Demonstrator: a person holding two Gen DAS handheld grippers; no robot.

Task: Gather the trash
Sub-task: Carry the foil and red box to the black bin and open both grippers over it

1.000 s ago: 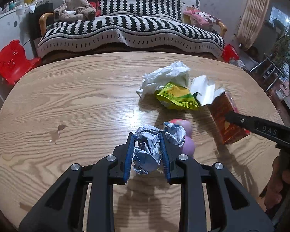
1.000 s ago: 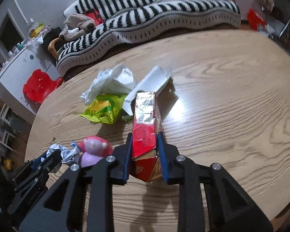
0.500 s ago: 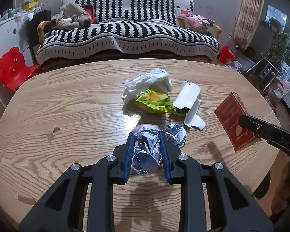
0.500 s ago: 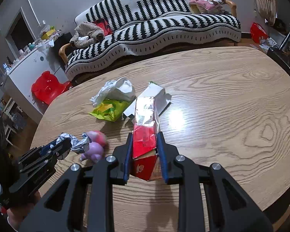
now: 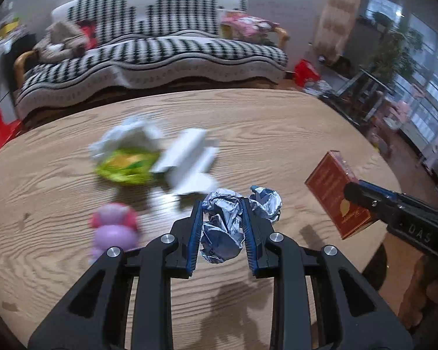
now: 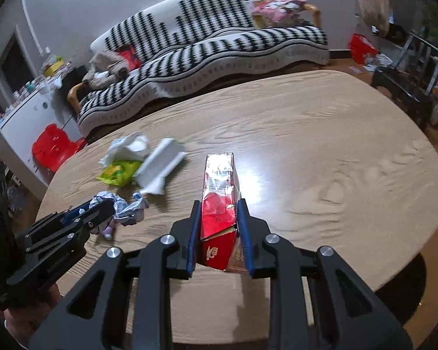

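Note:
My left gripper [image 5: 222,213] is shut on a crumpled silver foil wrapper [image 5: 223,229], held above the wooden table [image 5: 58,180]. My right gripper [image 6: 218,213] is shut on a red carton [image 6: 219,192], also lifted off the table; the carton [image 5: 335,192] shows at the right in the left wrist view. Still lying on the table are a white crumpled tissue [image 5: 128,137], a yellow-green snack bag [image 5: 125,166] and a white torn box [image 5: 189,160]. The left gripper [image 6: 99,208] and its foil [image 6: 125,207] appear at the lower left of the right wrist view.
A pink and purple toy figure [image 5: 114,230] stands on the table left of my left gripper. A black-and-white striped sofa [image 5: 149,58] runs behind the table. A red plastic stool [image 6: 54,147] sits on the floor at the left. Shelves and clutter fill the right side.
Both grippers have pulled back and up from the table with their loads. The toy, earlier hidden behind the foil, now stands free at the left. The remaining trash looks farther away.

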